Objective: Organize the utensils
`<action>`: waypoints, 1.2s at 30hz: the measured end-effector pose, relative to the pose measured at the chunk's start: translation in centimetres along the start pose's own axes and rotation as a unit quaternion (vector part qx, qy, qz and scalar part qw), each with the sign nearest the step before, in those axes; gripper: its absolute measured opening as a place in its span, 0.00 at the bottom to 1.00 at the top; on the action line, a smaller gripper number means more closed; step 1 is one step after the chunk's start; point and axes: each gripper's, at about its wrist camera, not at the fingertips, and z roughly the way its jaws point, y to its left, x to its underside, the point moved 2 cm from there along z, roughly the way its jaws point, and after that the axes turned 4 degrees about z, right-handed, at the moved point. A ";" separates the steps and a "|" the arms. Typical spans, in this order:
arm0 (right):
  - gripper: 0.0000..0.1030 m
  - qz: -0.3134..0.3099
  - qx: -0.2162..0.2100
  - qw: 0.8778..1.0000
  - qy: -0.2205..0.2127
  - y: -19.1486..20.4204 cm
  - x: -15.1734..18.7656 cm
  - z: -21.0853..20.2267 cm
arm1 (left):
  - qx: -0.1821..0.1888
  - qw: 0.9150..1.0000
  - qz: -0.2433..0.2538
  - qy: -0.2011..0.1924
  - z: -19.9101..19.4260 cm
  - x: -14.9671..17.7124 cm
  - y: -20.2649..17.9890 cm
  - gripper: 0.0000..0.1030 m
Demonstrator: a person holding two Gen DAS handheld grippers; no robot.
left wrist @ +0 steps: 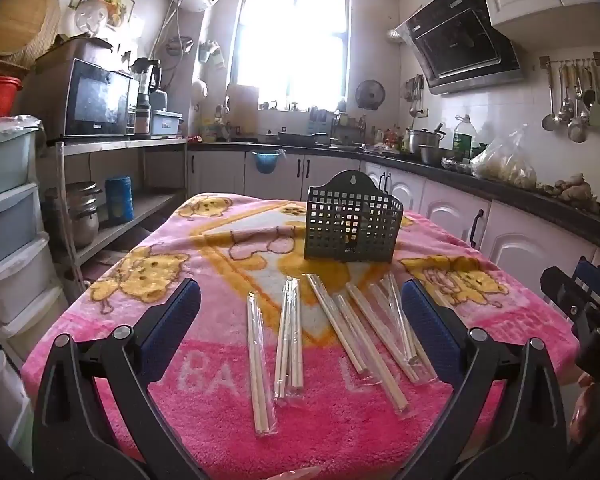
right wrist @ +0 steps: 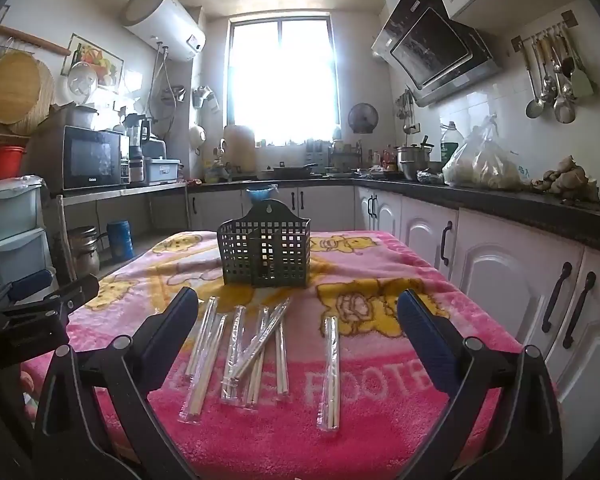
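Pink blanket (left wrist: 228,420) covers our worktop in a kitchen. Our left claw (left wrist: 300,316) and right claw (right wrist: 298,320) both gape fully, holding nothing, hovering above the near edge. Just beyond them lie wrapped chopsticks (left wrist: 288,336), scattered in pairs. Behind these stands the black caddy (left wrist: 354,220), upright; we cannot tell what it contains.
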 end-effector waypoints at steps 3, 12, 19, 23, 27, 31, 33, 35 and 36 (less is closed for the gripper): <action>0.94 -0.001 0.000 1.000 0.001 -0.2 0.5 0.3 | 0.000 1.000 0.001 -0.002 0.0 0.0 0.0 0.89; 0.94 -0.002 0.001 1.000 0.001 -0.3 0.3 0.1 | 0.000 1.000 0.000 0.003 -0.1 -0.2 -0.4 0.89; 0.94 -0.002 0.001 1.000 0.001 -0.2 0.3 0.1 | 0.001 1.000 -0.001 0.003 0.0 -0.1 -0.3 0.89; 0.94 -0.002 0.000 1.000 0.001 -0.3 0.2 0.0 | 0.001 1.000 -0.001 0.004 0.0 -0.1 -0.3 0.89; 0.94 -0.002 0.001 1.000 -0.001 -0.2 0.2 0.0 | -0.001 1.000 0.000 0.002 0.0 -0.1 -0.4 0.89; 0.94 -0.001 0.002 1.000 -0.002 -0.2 -0.1 -0.1 | -0.001 1.000 -0.002 0.001 0.0 -0.2 -0.2 0.89; 0.94 -0.001 0.001 1.000 -0.001 -0.2 -0.1 -0.1 | -0.001 1.000 -0.002 0.002 0.0 -0.2 -0.1 0.89; 0.94 -0.001 0.001 1.000 -0.002 -0.1 -0.2 -0.1 | 0.001 1.000 -0.002 0.002 0.0 -0.2 -0.1 0.89; 0.94 -0.002 0.000 1.000 -0.002 -0.1 -0.2 0.0 | 0.000 1.000 -0.002 0.002 0.0 -0.2 -0.2 0.89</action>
